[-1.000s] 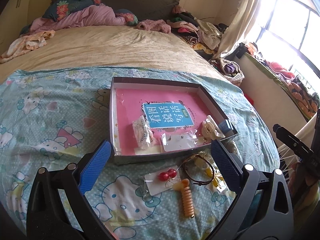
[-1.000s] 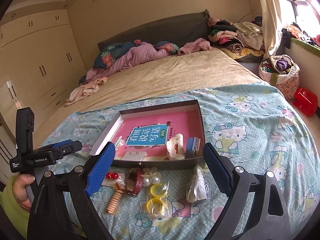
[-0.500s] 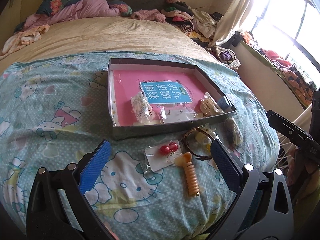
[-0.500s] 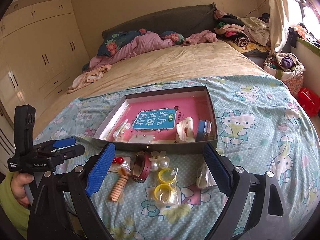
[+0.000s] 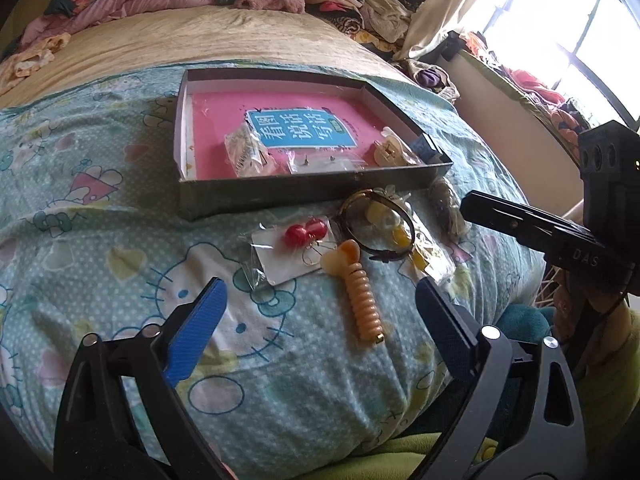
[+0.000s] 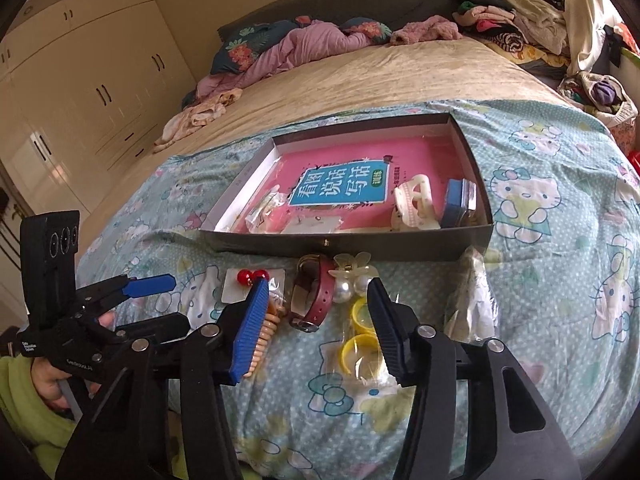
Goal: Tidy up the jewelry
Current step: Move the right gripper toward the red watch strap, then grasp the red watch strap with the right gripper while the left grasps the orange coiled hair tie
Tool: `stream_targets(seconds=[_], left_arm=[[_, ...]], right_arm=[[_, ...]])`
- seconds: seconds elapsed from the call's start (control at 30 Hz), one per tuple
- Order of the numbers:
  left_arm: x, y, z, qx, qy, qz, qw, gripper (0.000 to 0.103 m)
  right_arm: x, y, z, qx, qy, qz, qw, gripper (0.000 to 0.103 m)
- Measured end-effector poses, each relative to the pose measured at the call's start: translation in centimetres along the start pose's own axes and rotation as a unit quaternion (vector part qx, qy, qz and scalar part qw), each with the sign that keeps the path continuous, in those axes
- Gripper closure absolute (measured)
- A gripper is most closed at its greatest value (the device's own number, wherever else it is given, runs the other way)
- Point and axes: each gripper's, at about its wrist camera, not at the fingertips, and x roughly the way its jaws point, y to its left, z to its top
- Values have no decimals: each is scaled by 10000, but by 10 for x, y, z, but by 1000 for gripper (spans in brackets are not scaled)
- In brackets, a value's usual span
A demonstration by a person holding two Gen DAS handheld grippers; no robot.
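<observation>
A shallow dark box (image 5: 304, 188) (image 6: 352, 242) with a pink book inside lies on the Hello Kitty sheet. It holds small jewelry bags, a cream hair claw (image 6: 414, 204) and a blue case (image 6: 458, 200). In front of it lie red ball earrings on a card (image 5: 302, 232) (image 6: 250, 276), an orange spiral hair tie (image 5: 362, 292) (image 6: 264, 334), a maroon watch (image 6: 314, 300), a pearl clip (image 6: 354, 276), yellow rings in a bag (image 6: 358, 336) and a clear bag (image 6: 474, 300). My left gripper (image 5: 320, 320) is open above the sheet near the hair tie. My right gripper (image 6: 316, 328) is partly open over the watch, holding nothing.
The bed runs back to rumpled pink bedding (image 6: 304, 48) and a pile of clothes (image 6: 508, 16). White wardrobes (image 6: 80, 92) stand at left. A window (image 5: 560, 32) and a cluttered sill are at right. The bed's edge is just below both grippers.
Both grippers have come lower and closer to the loose items in front of the box. The right gripper's jaws have narrowed over the watch. The left gripper stays wide open.
</observation>
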Motion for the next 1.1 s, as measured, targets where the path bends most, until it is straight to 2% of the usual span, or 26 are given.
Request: stream_targets(seconds=[0.03,0.17,0.5,0.73,0.9,1.03,1.1], left_arm=[[3,-1,-3,-6,65,-67,10000,31],[14,-5,-13,12,292,-196,9994,52],[27,-14,-20,115,498,-391,9979,53],[40,-17,-20,130,601,-377,9974,53],[49,-23,-17,200,576,-270,9978,53],[55,-31,-15,410,526,-109,9977,53],[57,-38,-17,576,522,-51,9970,66]], right_arm=[[4,0,-1,20,50,47,10000,62],[21,-3,-6,190,277,204,9992,67],[49,-15,-10,609,562,376,9959,72],[66,-19,-11,845,683,674,9918,82],[58,-19,-9,816,442,730,9930,88],[42,-15,-4,662,182,701,9952,88],[36,-15,-2,585,85,635,9962,88]])
